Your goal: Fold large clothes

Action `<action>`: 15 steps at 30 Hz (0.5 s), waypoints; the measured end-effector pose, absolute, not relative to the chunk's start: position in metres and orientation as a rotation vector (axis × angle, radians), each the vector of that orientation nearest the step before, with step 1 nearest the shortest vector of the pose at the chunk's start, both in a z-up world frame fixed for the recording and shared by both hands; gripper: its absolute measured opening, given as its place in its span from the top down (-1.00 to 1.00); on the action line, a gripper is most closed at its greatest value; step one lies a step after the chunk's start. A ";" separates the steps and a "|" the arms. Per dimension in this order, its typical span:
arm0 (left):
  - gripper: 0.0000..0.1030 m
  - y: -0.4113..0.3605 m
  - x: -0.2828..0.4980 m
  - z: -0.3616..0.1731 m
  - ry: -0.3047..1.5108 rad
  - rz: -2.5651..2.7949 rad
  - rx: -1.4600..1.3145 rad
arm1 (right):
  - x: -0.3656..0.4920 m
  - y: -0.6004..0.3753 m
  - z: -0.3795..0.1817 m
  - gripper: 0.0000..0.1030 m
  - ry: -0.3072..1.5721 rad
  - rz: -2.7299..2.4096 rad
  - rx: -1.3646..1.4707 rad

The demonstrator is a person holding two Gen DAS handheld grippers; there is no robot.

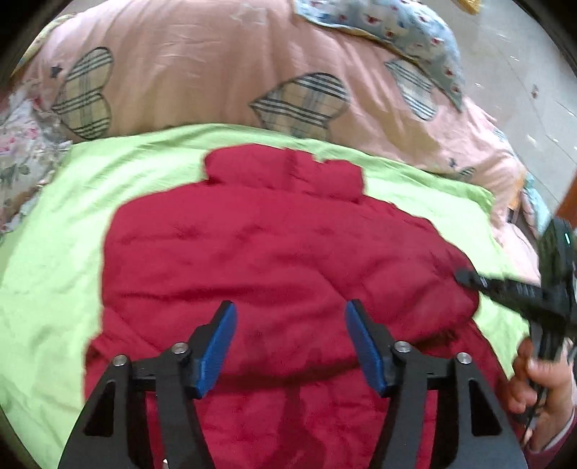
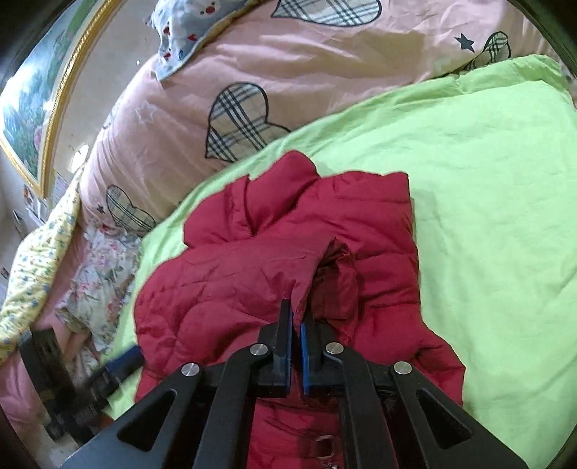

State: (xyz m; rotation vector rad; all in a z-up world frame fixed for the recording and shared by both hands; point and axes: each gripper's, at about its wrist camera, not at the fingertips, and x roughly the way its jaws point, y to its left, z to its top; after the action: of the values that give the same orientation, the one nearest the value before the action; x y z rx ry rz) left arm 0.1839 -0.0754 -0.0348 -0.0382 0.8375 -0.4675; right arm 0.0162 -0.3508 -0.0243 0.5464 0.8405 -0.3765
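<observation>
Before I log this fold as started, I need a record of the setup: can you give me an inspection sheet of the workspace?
Surface: green sheet spread on a bed, wrinkled.
Job's things: red padded jacket lying on the sheet, collar away from the left camera; one sleeve opening lifted.
Clutter: pink quilt with plaid hearts, blue patterned cloth on it, floral bedding beside the sheet.
Grippers: left tool open above the jacket, holding nothing; right tool shut on the jacket's fabric by the sleeve opening.
Cables: a thin dark cord by the right hand.
Surroundings: framed picture on the wall; pale floor.
</observation>
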 end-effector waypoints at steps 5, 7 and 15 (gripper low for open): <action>-0.17 -0.074 0.212 -0.049 0.873 -0.416 -0.028 | 0.019 -0.348 -0.043 0.94 0.900 -0.384 0.521; -0.17 -0.077 0.224 -0.062 0.903 -0.397 -0.015 | 0.020 -0.346 -0.047 0.94 0.917 -0.392 0.500; -0.18 -0.099 0.243 -0.096 0.963 -0.367 0.045 | 0.009 -0.331 -0.016 0.77 0.837 -0.456 0.431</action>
State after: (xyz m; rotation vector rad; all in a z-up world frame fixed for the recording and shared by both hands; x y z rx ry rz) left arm 0.2430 -0.0986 -0.0964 0.0452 0.9631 -0.3667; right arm 0.0092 -0.3315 -0.0158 0.4305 0.8366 -0.4556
